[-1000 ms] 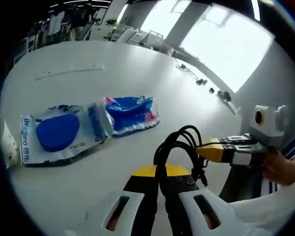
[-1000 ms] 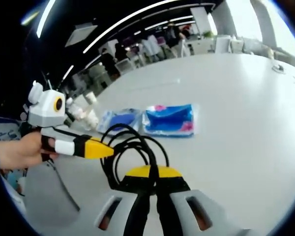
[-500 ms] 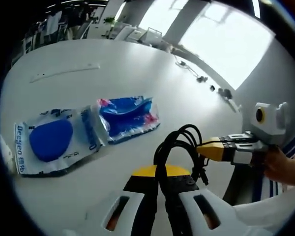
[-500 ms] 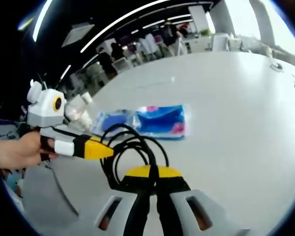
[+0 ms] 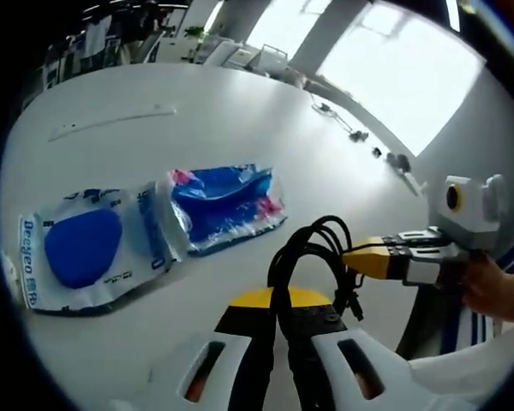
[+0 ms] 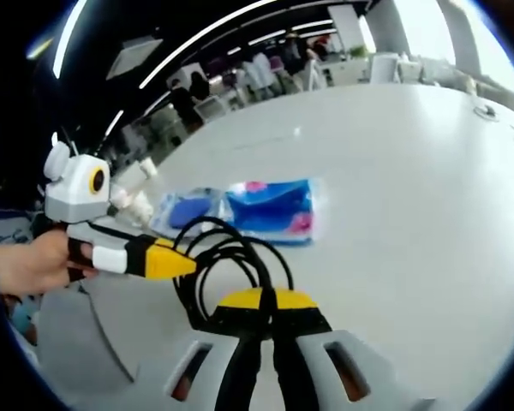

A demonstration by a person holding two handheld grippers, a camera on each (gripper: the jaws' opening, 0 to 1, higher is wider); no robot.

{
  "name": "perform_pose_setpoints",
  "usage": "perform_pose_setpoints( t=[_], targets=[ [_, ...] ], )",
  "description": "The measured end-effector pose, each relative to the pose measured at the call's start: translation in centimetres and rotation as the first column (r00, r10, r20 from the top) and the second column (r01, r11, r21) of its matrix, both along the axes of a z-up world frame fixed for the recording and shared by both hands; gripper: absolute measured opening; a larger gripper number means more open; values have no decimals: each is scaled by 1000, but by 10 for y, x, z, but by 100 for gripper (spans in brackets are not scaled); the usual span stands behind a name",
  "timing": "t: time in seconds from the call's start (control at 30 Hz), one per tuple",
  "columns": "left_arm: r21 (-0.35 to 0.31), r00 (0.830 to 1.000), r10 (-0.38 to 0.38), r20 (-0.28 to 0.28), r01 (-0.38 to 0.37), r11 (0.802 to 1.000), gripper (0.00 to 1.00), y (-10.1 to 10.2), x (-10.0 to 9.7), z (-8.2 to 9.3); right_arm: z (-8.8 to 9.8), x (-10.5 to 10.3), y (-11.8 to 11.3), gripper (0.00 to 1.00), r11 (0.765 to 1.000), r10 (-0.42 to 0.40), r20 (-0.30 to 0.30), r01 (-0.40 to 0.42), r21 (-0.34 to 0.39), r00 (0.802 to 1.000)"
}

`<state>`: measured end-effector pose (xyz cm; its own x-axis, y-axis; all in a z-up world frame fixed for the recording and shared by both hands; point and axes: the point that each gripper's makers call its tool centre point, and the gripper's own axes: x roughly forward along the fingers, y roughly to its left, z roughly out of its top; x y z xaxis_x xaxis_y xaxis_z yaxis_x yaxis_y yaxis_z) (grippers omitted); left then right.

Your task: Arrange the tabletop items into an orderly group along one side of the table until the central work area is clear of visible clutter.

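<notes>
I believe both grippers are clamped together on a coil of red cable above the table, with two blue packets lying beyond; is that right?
Not quite: the cable coil is black, not red, as the left gripper view shows. Both grippers, left and right, are clamped on it, with two blue packets beyond.

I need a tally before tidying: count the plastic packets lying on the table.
2. One clear packet with a blue pad lies toward the left of the left gripper view; a blue packet lies beside it, overlapping its edge. More may lie outside the views.

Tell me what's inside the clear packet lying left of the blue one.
The clear packet holds a blue oval pad, seen through the plastic beside blue printed lettering. Whatever is behind the pad is covered. The packet lies on the white table.
</notes>
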<state>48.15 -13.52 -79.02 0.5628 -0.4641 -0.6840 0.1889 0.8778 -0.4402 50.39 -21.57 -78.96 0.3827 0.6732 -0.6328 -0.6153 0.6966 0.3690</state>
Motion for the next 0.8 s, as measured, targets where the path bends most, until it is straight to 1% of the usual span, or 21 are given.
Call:
perform_pose_setpoints(
  t=[0.37, 0.73, 0.8],
  targets=[
    [24, 1000, 11, -25, -11, 1000, 0, 9, 3, -12, -15, 3, 9, 0, 999, 34, -28, -34, -4, 999],
    [42, 999, 10, -39, -8, 999, 0, 10, 5, -23, -29, 6, 9, 0, 999, 41, -52, -42, -10, 998],
    [44, 999, 15, -43, -13, 999, 0, 11, 5, -25, -29, 6, 10, 0, 999, 44, -52, -45, -13, 998]
  ],
)
